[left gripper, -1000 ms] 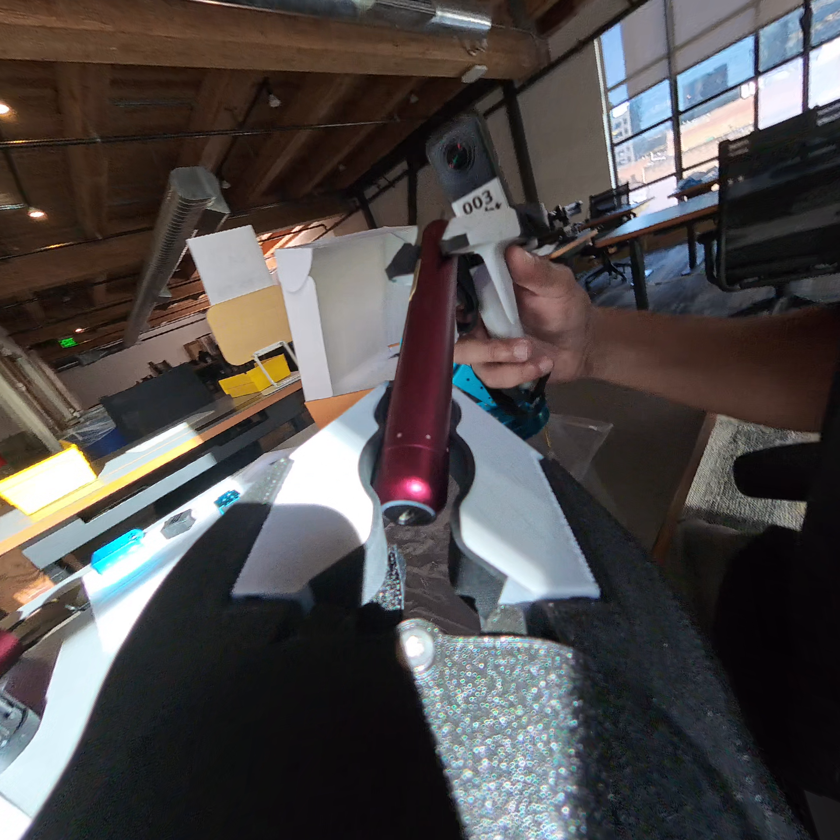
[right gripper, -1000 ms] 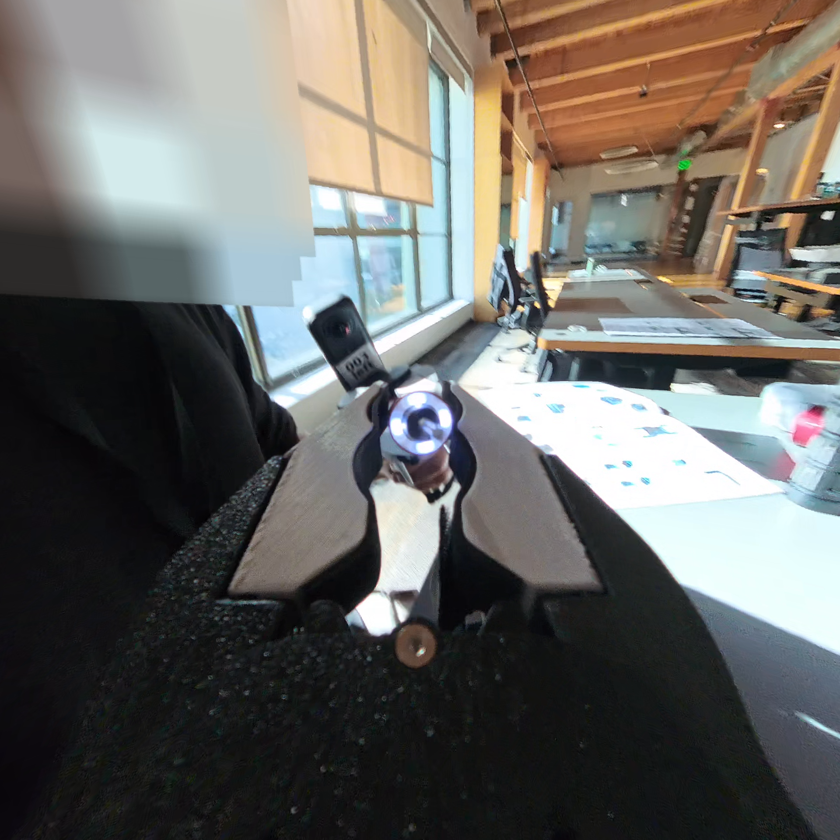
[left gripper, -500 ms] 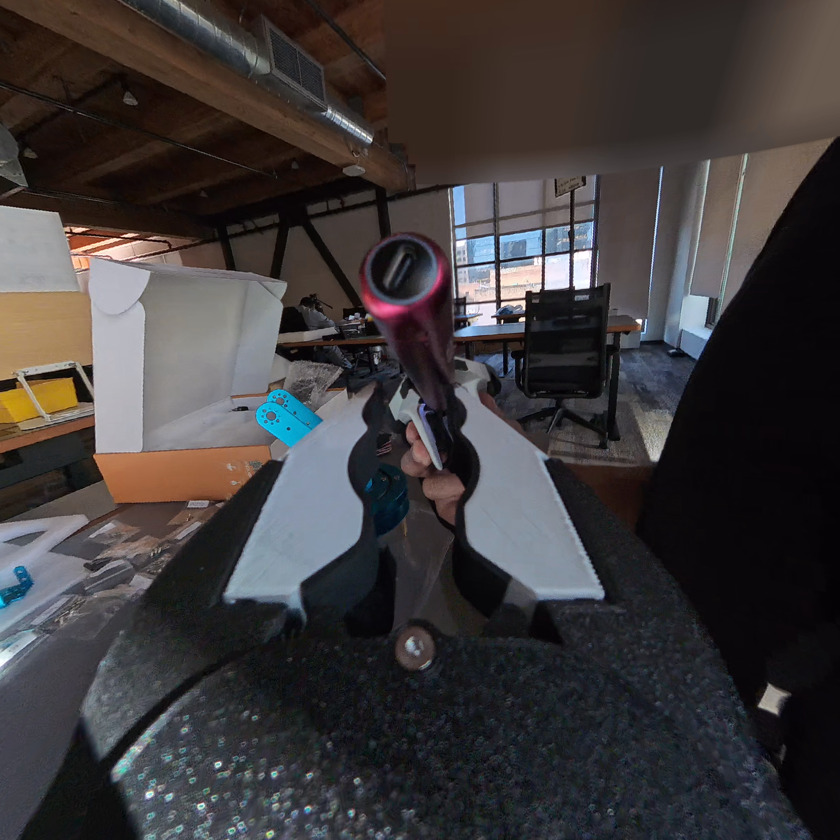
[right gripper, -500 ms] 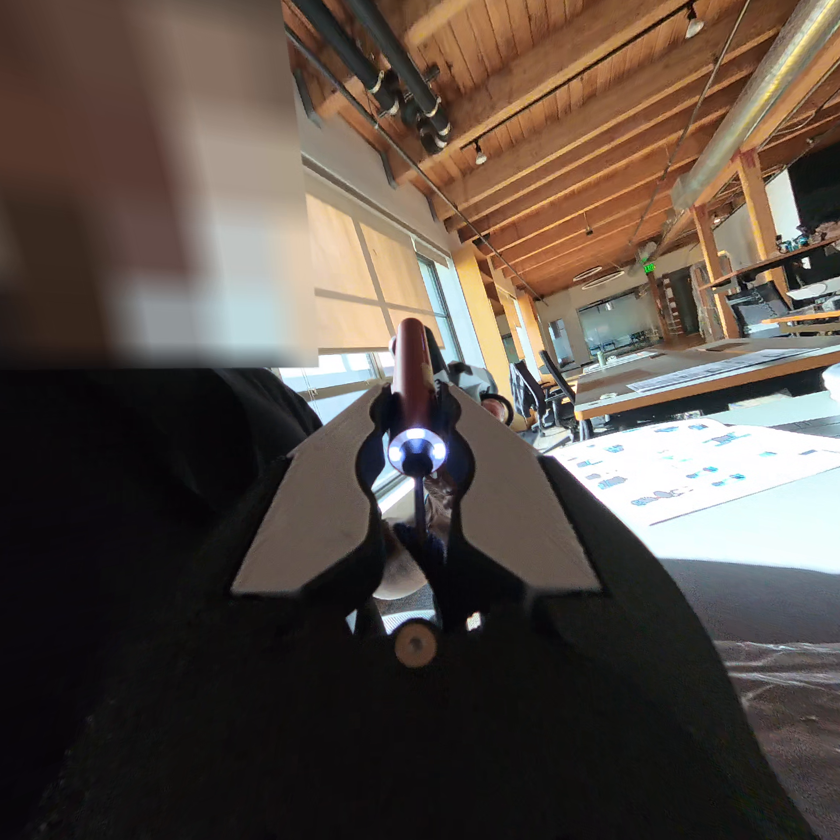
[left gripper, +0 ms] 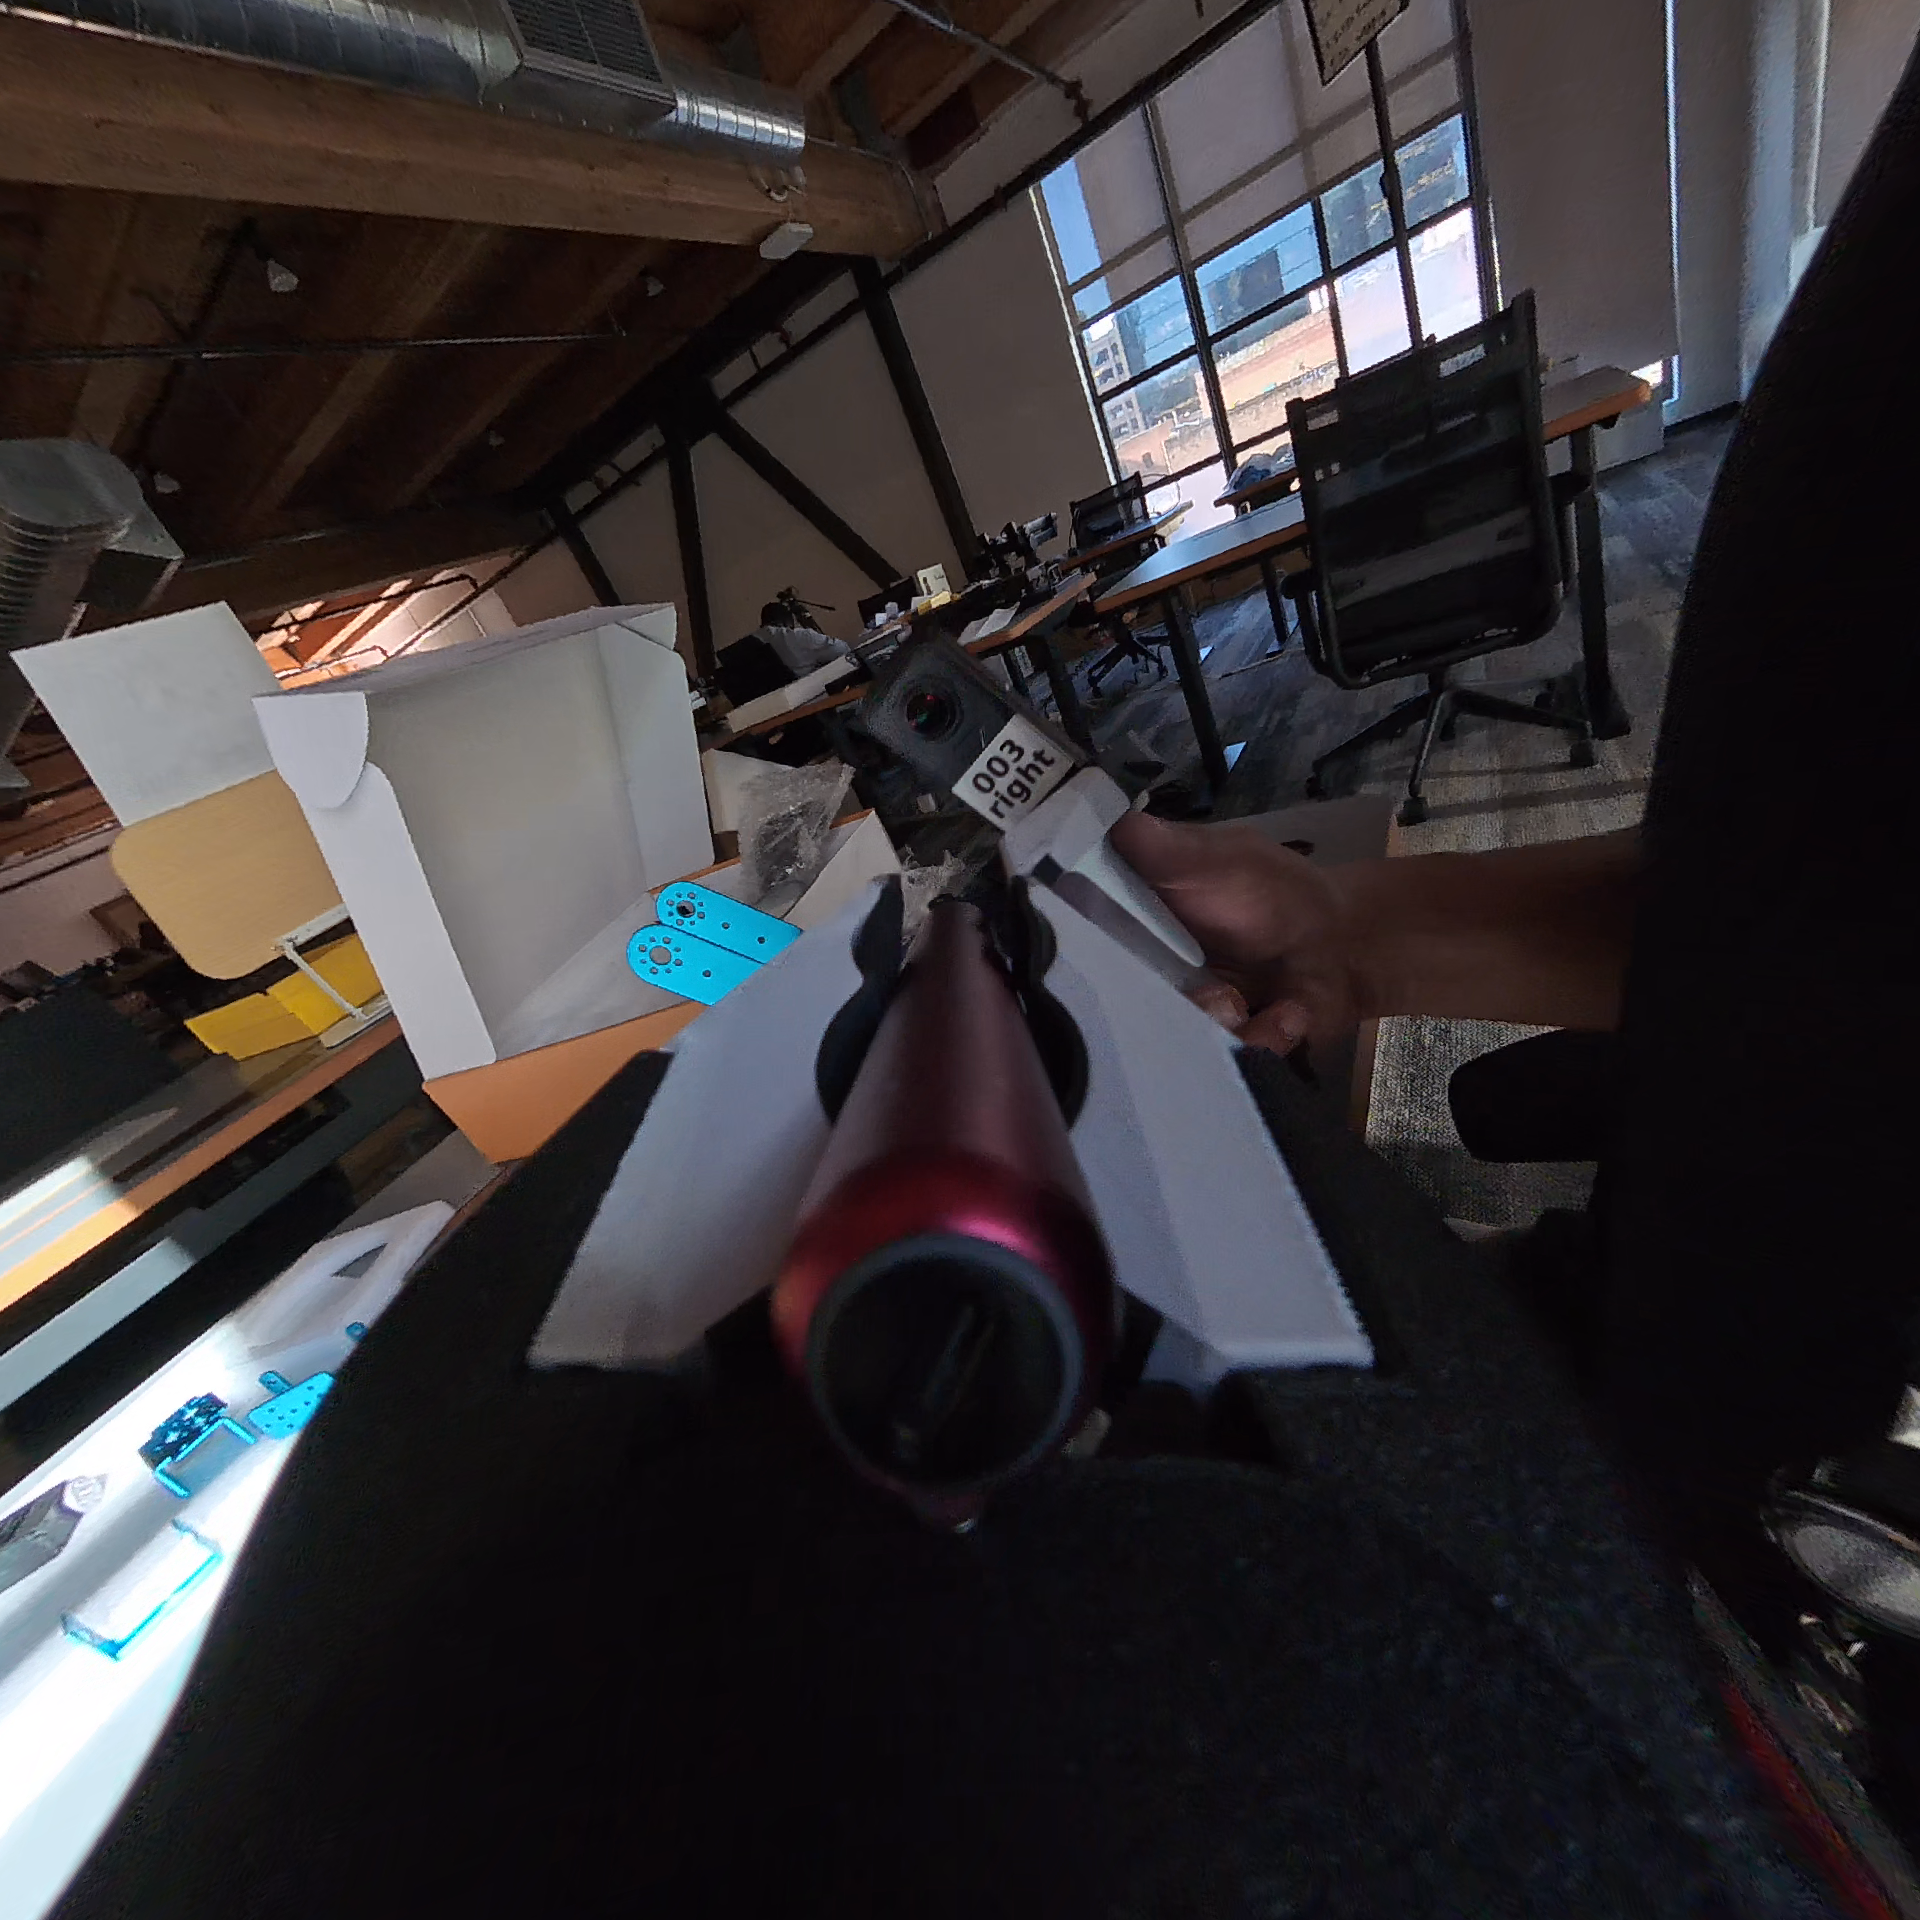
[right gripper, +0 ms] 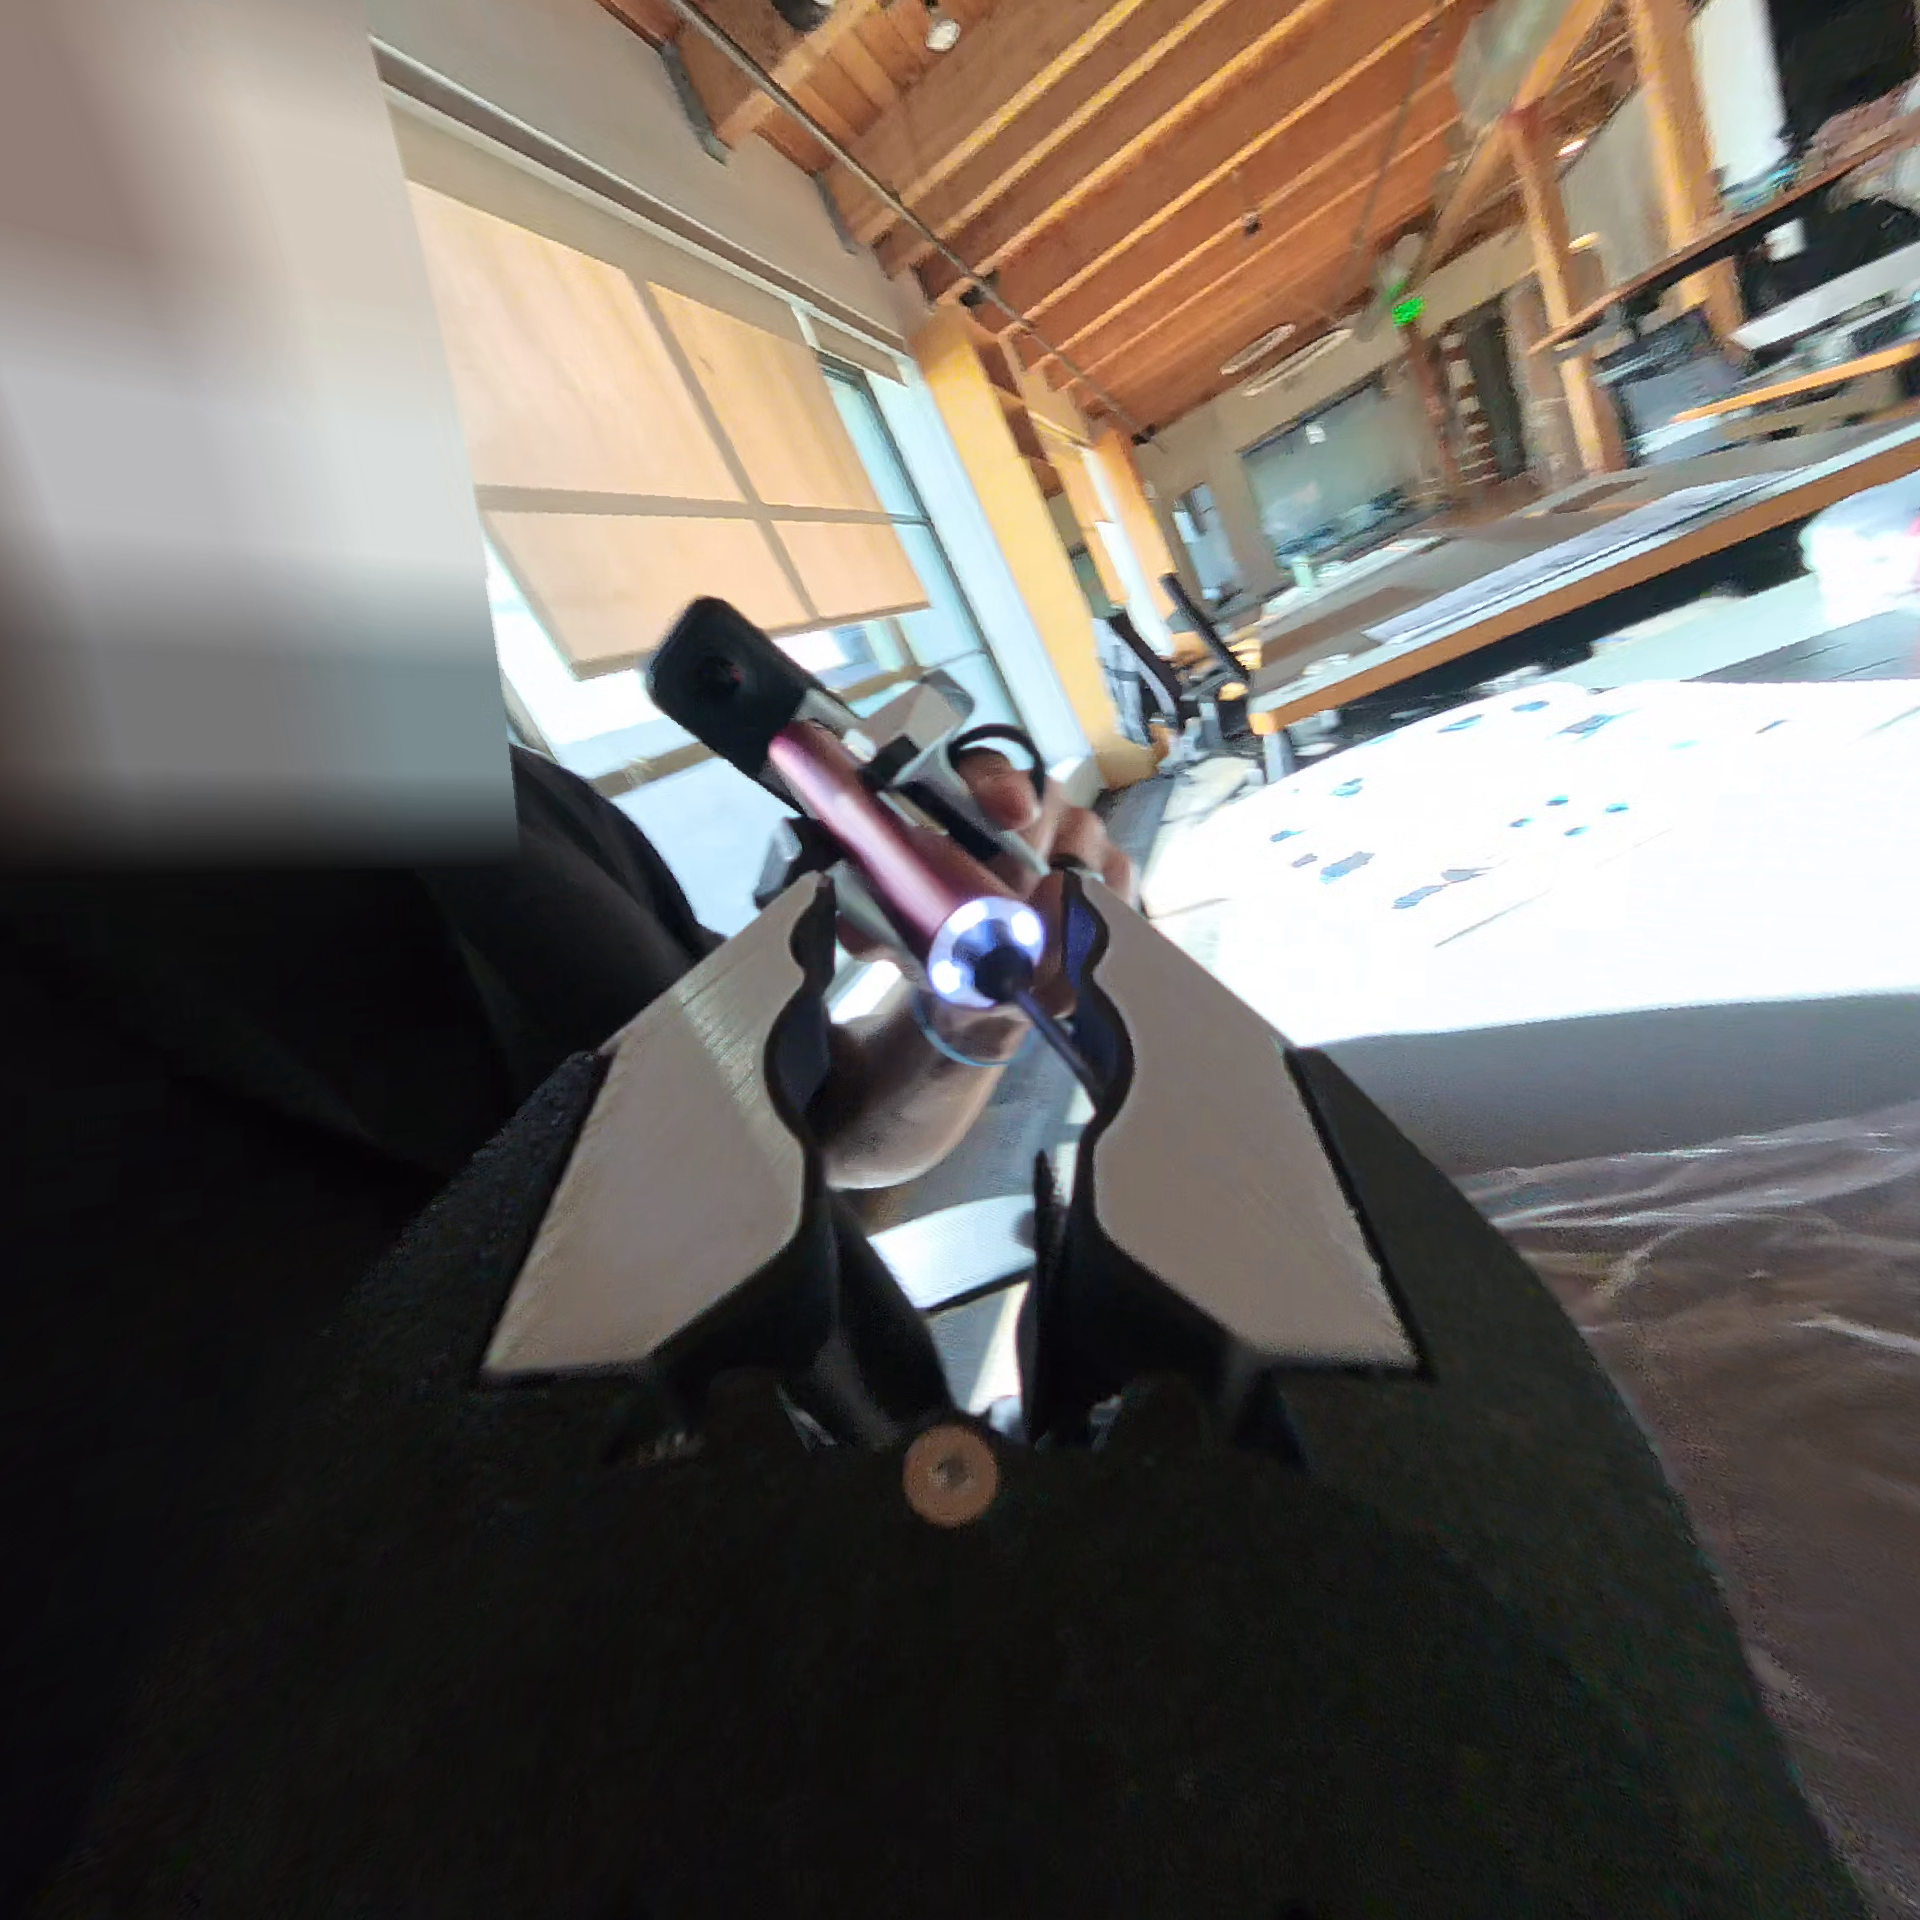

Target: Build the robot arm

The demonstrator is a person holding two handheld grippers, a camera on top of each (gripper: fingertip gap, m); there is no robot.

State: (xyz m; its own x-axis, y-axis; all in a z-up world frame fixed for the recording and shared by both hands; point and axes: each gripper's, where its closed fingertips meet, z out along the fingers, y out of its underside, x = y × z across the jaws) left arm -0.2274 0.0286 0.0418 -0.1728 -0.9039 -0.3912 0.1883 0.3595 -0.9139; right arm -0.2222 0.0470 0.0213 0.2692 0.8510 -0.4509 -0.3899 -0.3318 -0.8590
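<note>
Currently logged: left gripper (left gripper: 951, 935) clenched on maroon electric screwdriver (left gripper: 940, 1174), frame centre, butt toward camera. Right gripper (right gripper: 951, 914) jaws parted around lit tip, bit touching right finger (right gripper: 1195, 1132). White carton (left gripper: 488, 821), blue brackets (left gripper: 707, 940) centre left.

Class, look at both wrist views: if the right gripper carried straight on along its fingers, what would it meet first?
Most likely the lit tip of the maroon electric screwdriver, already between the open right gripper fingers. The left gripper holds that tool just behind. Depth is hard to judge.
</note>
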